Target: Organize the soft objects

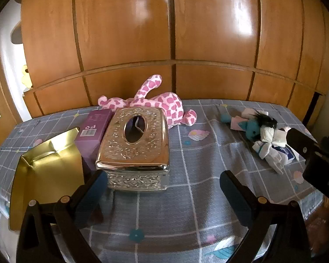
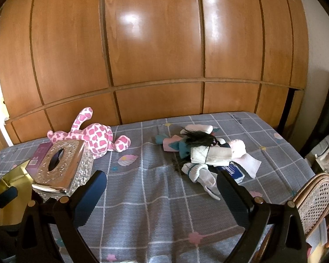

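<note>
A pink spotted plush toy [image 1: 162, 107] lies at the back of the table, behind a silver embossed tissue box [image 1: 136, 144]; it also shows in the right wrist view [image 2: 94, 138]. A heap of soft things lies to the right: a teal doll with black hair [image 2: 186, 146], a rolled white cloth [image 2: 210, 155], white socks [image 2: 199, 173] and a pink plush piece [image 2: 236, 149]. The heap shows in the left wrist view too [image 1: 263, 135]. My left gripper [image 1: 164, 190] is open and empty just in front of the tissue box. My right gripper [image 2: 162, 188] is open and empty, left of and nearer than the heap.
An open gold box [image 1: 46, 171] and a purple carton [image 1: 94, 131] stand left of the tissue box. A blue tissue packet [image 2: 234, 171] lies in the heap. The table has a grey checked cloth [image 1: 197, 153]. Wooden wardrobe doors [image 2: 155, 50] rise behind. A cane chair back [image 2: 315, 199] stands at the right.
</note>
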Demonstrator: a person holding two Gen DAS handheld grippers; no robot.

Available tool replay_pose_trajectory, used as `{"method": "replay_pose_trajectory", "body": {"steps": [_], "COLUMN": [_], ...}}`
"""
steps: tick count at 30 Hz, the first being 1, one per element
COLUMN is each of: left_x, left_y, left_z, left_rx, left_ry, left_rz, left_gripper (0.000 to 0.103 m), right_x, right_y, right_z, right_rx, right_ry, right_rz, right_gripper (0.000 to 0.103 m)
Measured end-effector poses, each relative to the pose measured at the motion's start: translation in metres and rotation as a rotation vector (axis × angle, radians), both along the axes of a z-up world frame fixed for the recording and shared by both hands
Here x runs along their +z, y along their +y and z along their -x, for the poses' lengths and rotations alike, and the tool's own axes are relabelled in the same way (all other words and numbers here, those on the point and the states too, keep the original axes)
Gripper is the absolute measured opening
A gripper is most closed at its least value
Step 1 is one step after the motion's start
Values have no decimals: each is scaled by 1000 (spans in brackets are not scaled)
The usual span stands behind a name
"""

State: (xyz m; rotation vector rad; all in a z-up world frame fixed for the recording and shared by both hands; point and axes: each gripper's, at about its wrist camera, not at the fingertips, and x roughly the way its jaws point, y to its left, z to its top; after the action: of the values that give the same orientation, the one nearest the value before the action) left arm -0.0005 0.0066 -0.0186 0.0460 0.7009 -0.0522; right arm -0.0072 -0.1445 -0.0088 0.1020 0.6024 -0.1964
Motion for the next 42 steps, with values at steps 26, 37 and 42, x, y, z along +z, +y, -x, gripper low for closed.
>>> {"method": "replay_pose_trajectory", "body": {"steps": [26, 37, 42], "left_x": [2, -27, -30], "left_y": [-85, -149, -176], "left_z": [-61, -117, -148], "left_rx": [-396, -439, -457], "left_ry": [85, 257, 280], "left_rz": [169, 130, 142], "left_gripper": [103, 96, 90], "right_x": [-4, -17, -27], "right_y": [-148, -191, -197], "right_z": [10, 15, 7], "right_rx": [-287, -356, -330], "right_ry": [-1, 26, 51], "right_rz": [-133, -165, -177], "right_gripper": [102, 102, 102]}}
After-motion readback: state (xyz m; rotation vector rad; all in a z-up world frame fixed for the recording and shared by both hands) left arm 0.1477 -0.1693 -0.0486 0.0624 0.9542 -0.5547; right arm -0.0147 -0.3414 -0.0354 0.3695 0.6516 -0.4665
